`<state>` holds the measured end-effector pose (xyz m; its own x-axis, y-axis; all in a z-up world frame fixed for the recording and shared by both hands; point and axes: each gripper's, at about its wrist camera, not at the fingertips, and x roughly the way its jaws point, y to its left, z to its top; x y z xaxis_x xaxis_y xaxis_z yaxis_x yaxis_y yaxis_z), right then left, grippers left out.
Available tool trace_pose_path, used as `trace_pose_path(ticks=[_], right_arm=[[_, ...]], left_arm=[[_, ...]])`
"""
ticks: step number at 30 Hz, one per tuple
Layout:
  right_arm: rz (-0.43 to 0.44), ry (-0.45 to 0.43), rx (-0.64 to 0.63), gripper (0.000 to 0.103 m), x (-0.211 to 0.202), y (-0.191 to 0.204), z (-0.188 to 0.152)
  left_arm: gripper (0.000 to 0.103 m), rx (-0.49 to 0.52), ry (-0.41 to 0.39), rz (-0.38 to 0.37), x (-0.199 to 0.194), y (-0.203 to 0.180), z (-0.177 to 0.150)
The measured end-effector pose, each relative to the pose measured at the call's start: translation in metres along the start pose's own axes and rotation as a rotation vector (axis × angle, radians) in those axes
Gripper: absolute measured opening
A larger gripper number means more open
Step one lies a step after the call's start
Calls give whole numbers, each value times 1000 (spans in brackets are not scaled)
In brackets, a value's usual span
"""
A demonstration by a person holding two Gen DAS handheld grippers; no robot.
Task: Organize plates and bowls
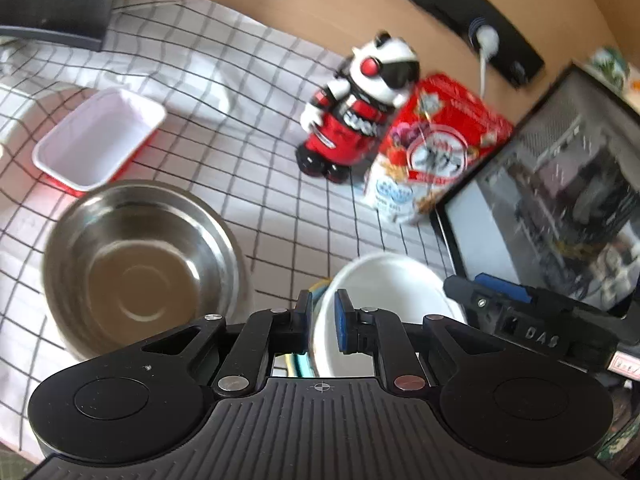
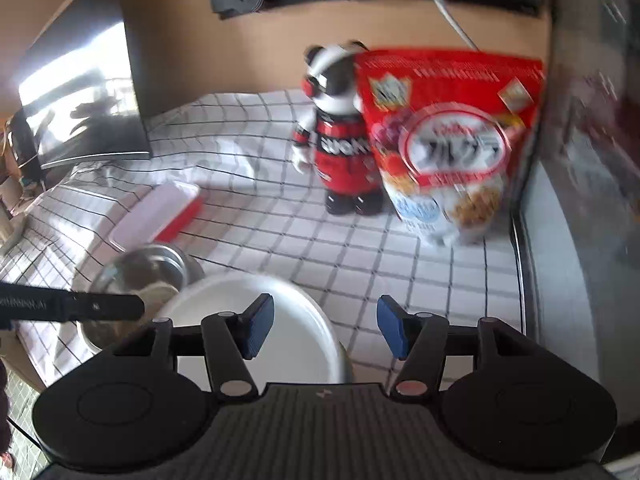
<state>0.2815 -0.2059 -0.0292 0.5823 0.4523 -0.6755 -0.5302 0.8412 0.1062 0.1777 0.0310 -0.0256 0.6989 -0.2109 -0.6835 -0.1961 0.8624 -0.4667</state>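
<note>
Sorting in progress, judged well short of complete. The left claw (image 1: 323, 320) is clamped on the near rim of a white bowl (image 1: 384, 280), its blue pads drawn close with the rim between them; something with a coloured edge shows just beneath the bowl, too hidden to identify. The right claw (image 2: 326, 326) stands apart and empty above the right edge of the same white bowl (image 2: 256, 320), touching nothing. A steel bowl (image 1: 136, 264) sits alone just left of the white one, and a shallow white tray with a red outside (image 1: 98, 140) lies behind it, apart from both. None of these vessels is nested in another, so gathering the bowls and placing the tray appear to remain; whether the white bowl has left the surface cannot be told. The bench (image 1: 256, 120) is covered by a rumpled white cloth with a black grid. At its back stand a red, white and black toy figure (image 1: 356, 116) and a red cereal bag (image 1: 436, 144), touching or nearly so. A tan wall carries a black strip with a white plug and cable (image 1: 486, 40); a dark screen (image 2: 80, 108) stands at the left and a glass-sided case (image 1: 560, 200) at the right.
</note>
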Motion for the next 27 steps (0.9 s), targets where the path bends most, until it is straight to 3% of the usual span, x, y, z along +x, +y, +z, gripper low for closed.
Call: trace_pose_path(ticks=[4,7,10,17,22,27], right_arm=[[67,30,-46,62,5,27,31],[177,130,-18,62,29,50,58],[254,222,-20,62,62,79,73],[197,421,-92,60,138,133,69],[129,515,-64,54,183,137,66],[133,612,12,47,213,130,60]], left_arm=[[14,-7,-67,72,-23,28,12],[14,-35,-78,219,-39,60,24],[19,-87,-37,340,-45,100,30],[19,-231,76,324,-26,162,25],[20,-242,91,279,-12,173,31],[20,-227,96,276,-1,180,39]])
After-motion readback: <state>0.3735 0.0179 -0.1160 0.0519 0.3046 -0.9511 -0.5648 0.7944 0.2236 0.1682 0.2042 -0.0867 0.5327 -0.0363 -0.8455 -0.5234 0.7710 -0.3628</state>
